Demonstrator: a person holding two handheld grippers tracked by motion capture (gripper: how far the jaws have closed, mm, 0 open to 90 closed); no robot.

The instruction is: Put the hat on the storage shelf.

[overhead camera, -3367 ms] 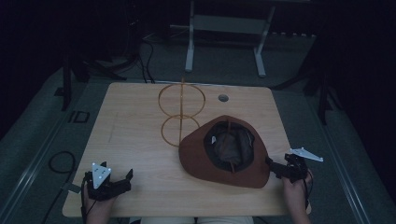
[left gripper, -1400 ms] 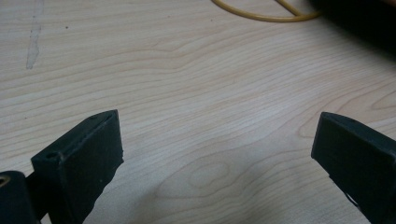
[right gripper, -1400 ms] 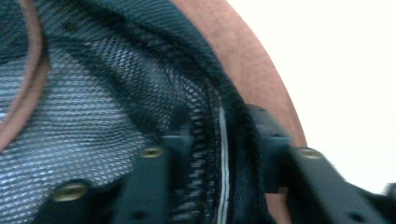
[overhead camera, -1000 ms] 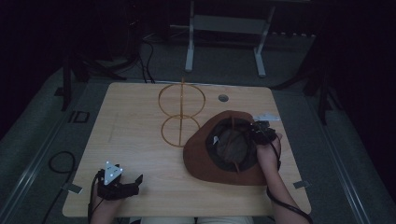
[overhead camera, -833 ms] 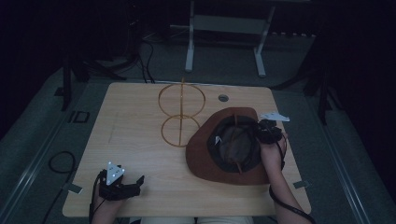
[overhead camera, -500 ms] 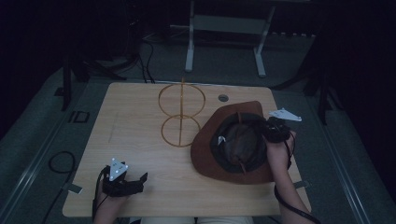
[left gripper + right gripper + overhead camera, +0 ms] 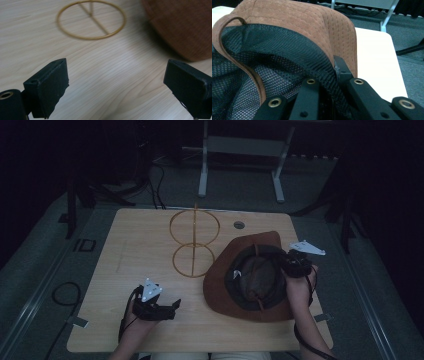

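Near the front-left edge of the wooden table (image 7: 125, 245), the left gripper (image 7: 167, 307) just sits low over bare wood with its jaws wide apart, nothing in them. Over on the right, the right gripper (image 7: 287, 265) is clamped on the inner band of the upturned brown suede hat (image 7: 250, 280), so I'd say the grab is done. Farther back stands the gold wire hat stand (image 7: 194, 240), not yet used, so hanging the hat there is probably what's left.

hat (image 7: 180, 27) blurred, cropped at frame edge
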